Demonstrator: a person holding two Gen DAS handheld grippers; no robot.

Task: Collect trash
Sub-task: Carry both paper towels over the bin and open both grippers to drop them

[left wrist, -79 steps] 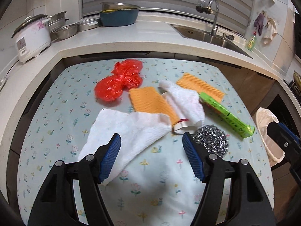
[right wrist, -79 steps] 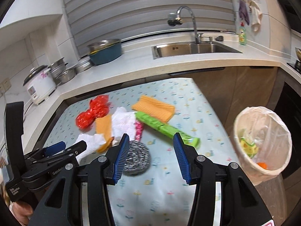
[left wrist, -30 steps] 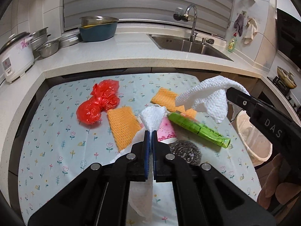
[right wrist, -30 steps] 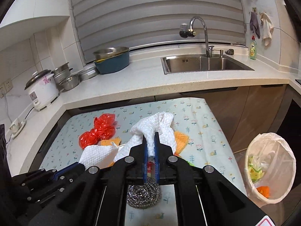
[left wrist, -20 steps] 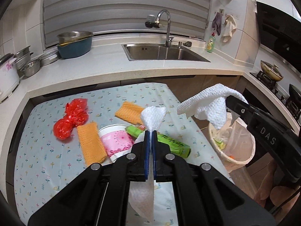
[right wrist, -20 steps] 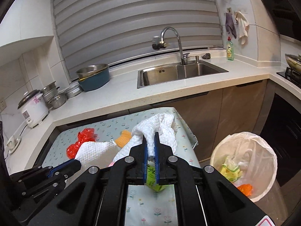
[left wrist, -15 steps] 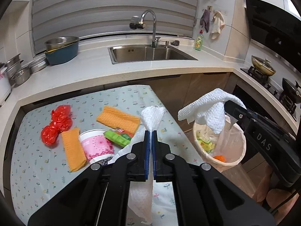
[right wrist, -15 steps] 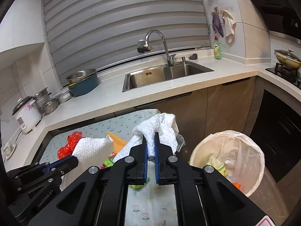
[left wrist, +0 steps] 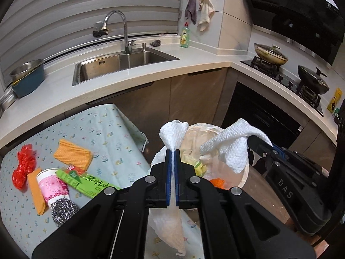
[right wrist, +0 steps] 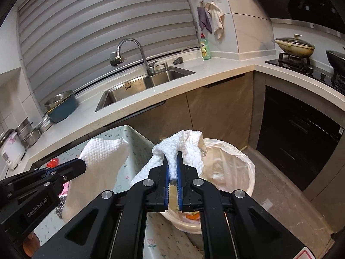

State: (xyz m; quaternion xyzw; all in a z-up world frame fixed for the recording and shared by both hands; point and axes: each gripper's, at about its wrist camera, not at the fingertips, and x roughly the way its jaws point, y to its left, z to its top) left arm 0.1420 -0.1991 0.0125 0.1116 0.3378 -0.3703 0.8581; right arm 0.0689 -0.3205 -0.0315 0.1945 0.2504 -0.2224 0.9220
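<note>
My left gripper (left wrist: 172,151) is shut on a white paper towel (left wrist: 173,132) that hangs down below the fingers. My right gripper (right wrist: 171,154) is shut on a second crumpled white paper towel (right wrist: 189,146); it also shows in the left wrist view (left wrist: 235,142). Both towels hang over or just beside the bin lined with a translucent bag (right wrist: 232,164), which holds yellow and orange scraps (left wrist: 216,181). The left gripper with its towel (right wrist: 103,153) shows at left in the right wrist view.
On the flowered table (left wrist: 103,133) lie a red plastic bag (left wrist: 23,166), two orange cloths (left wrist: 72,154), a pink paper cup (left wrist: 51,183), a green box (left wrist: 86,181) and a steel scourer (left wrist: 62,210). Counter, sink (left wrist: 120,62) and stove (left wrist: 301,79) stand behind.
Both grippers closed on paper towels, lifted them off the table and swung right to the bin. The cup under the towel is now uncovered.
</note>
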